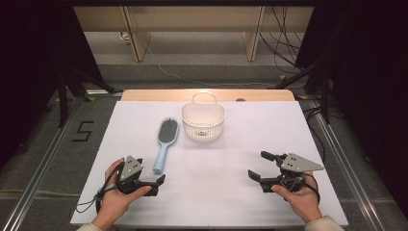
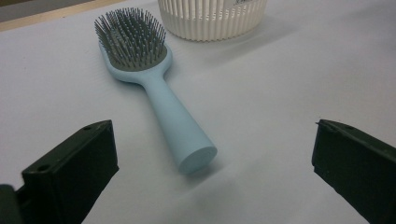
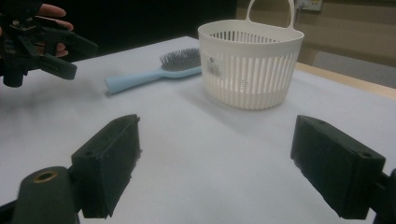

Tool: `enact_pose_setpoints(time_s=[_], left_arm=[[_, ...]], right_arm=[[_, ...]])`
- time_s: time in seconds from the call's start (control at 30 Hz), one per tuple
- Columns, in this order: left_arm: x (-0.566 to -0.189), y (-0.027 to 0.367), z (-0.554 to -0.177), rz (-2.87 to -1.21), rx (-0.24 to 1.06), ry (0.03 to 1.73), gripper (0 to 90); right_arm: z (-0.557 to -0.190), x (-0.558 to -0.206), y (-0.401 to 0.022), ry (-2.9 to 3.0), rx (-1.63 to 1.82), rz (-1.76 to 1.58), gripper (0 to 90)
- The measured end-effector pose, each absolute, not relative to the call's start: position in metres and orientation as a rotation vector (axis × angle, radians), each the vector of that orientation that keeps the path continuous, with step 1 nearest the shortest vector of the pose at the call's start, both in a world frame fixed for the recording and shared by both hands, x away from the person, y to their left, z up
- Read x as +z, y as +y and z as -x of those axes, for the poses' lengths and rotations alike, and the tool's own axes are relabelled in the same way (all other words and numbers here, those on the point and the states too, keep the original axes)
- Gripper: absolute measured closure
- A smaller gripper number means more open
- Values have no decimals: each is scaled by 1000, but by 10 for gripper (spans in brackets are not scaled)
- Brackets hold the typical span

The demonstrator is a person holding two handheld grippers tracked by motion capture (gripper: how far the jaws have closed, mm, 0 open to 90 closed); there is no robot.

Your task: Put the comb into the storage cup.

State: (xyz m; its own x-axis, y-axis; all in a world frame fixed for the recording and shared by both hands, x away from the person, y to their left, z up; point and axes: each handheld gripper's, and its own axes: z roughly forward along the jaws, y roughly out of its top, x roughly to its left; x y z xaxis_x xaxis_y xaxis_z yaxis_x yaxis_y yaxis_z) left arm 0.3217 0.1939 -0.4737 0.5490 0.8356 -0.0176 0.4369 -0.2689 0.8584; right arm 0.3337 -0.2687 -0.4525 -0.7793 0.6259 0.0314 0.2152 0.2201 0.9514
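A light blue hairbrush [image 1: 165,143] lies bristles up on the white table, its handle pointing toward the near edge. To the right of its head stands a white slatted basket [image 1: 203,126] with a loop handle. My left gripper [image 1: 150,170] rests low by the handle's end, open, with nothing between its jaws. In the left gripper view [image 2: 214,136] the hairbrush [image 2: 161,100] lies just ahead and the basket [image 2: 210,18] stands behind. My right gripper [image 1: 258,164] is open and empty at the near right. From the right gripper view [image 3: 217,135] the basket [image 3: 247,79], hairbrush [image 3: 149,76] and left gripper [image 3: 77,58] show.
The white table top [image 1: 231,197] ends in a wooden strip [image 1: 159,95] at the far side. Black stands [image 1: 62,91] and cables [image 1: 284,53] flank the table on the floor. A "5" mark [image 1: 82,131] is on the floor at left.
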Motion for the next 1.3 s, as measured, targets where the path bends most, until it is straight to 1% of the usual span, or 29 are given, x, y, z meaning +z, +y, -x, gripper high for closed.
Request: enact_pose_setpoints(time_s=[0.33, 0.4, 0.47, 0.6, 0.63, 0.77, 0.8, 0.83, 0.87, 0.9, 1.0, 1.07, 1.2, 1.3], left_arm=[[-472, 195, -321, -1890, 587, 1026, 0], [-471, 195, -321, -1886, 596, 1022, 9], [-470, 195, -321, -1883, 601, 1019, 45], [-468, 193, -321, -1857, 611, 1021, 223], [-467, 192, -320, -1849, 611, 1021, 282], [-460, 190, -322, -1835, 571, 1026, 672], [-459, 188, -324, -1831, 545, 1032, 741], [-455, 183, -327, -1860, 521, 1034, 816], [-455, 183, -327, -1860, 521, 1034, 875], [-453, 180, -329, -1887, 514, 1039, 897], [-443, 172, -338, -1959, 482, 1042, 899], [-436, 164, -349, -1998, 485, 1043, 899], [-436, 155, -360, -2056, 477, 1034, 899], [-446, 145, -375, -2130, 460, 1065, 899]], right_arm=[[-333, -452, -269, 2136, 1577, -783, 163], [-333, -452, -269, 2134, 1578, -783, 163], [-333, -452, -269, 2134, 1579, -782, 163], [-334, -453, -269, 2141, 1573, -784, 163], [-334, -453, -268, 2142, 1573, -784, 163], [-334, -454, -267, 2147, 1568, -785, 163], [-335, -454, -267, 2152, 1565, -790, 163], [-335, -455, -267, 2155, 1561, -791, 163], [-335, -455, -267, 2155, 1561, -791, 163], [-336, -456, -267, 2155, 1563, -791, 163], [-336, -456, -267, 2153, 1562, -792, 164], [-336, -456, -267, 2152, 1562, -791, 163], [-336, -456, -267, 2155, 1559, -797, 164], [-337, -456, -268, 2155, 1560, -797, 164]])
